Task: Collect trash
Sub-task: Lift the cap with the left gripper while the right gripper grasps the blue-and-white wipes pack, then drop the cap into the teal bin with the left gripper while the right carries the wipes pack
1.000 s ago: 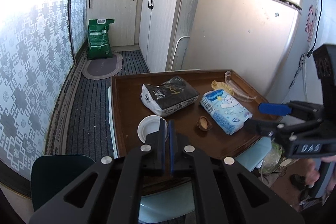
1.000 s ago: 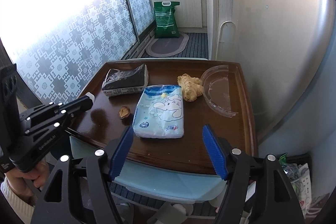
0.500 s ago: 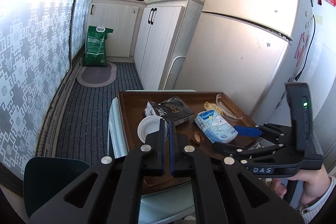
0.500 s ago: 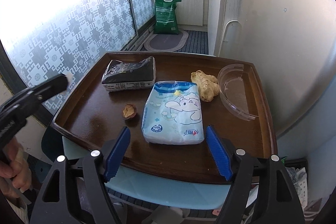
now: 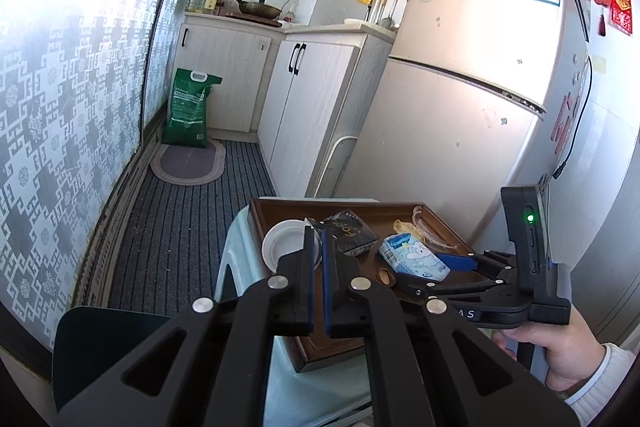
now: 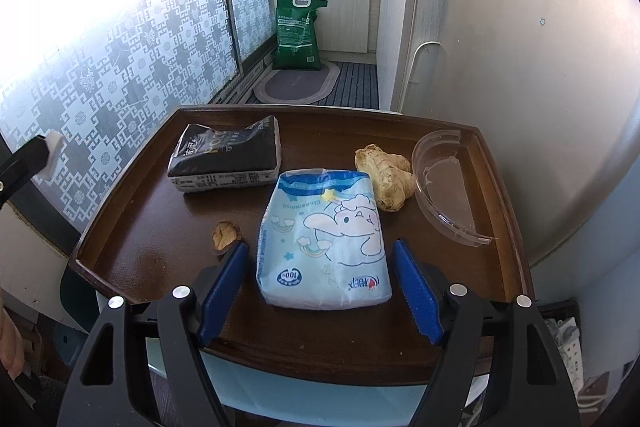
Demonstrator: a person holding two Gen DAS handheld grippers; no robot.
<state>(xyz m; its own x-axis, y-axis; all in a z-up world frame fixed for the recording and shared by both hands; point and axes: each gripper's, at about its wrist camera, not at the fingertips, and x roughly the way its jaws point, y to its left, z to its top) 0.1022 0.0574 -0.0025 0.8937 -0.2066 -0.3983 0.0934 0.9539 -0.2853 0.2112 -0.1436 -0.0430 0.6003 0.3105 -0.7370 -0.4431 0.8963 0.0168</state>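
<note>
On the brown tray table (image 6: 132,267) lie a blue-and-white tissue pack (image 6: 324,235), a black pack (image 6: 226,157), a ginger root (image 6: 386,179), a nut shell (image 6: 225,235) and a broken clear plastic lid (image 6: 444,187). My right gripper (image 6: 320,287) is open, with its blue pads on either side of the tissue pack's near end and not pressing it. It also shows in the left wrist view as the right gripper (image 5: 430,273), held by a hand. My left gripper (image 5: 317,233) is shut on a white round lid (image 5: 282,245), off the table's left edge.
A fridge (image 5: 460,107) stands right behind the table, with white cabinets (image 5: 312,99) beside it. A green sack (image 5: 188,111) and an oval mat (image 5: 188,167) lie down the aisle. A dark chair (image 5: 100,343) stands at lower left, and a pale blue stool (image 5: 240,267) is under the tray.
My left gripper rose and drew back from the table with the white lid, tilting upward. My right gripper came closer and lower until it straddled the tissue pack.
</note>
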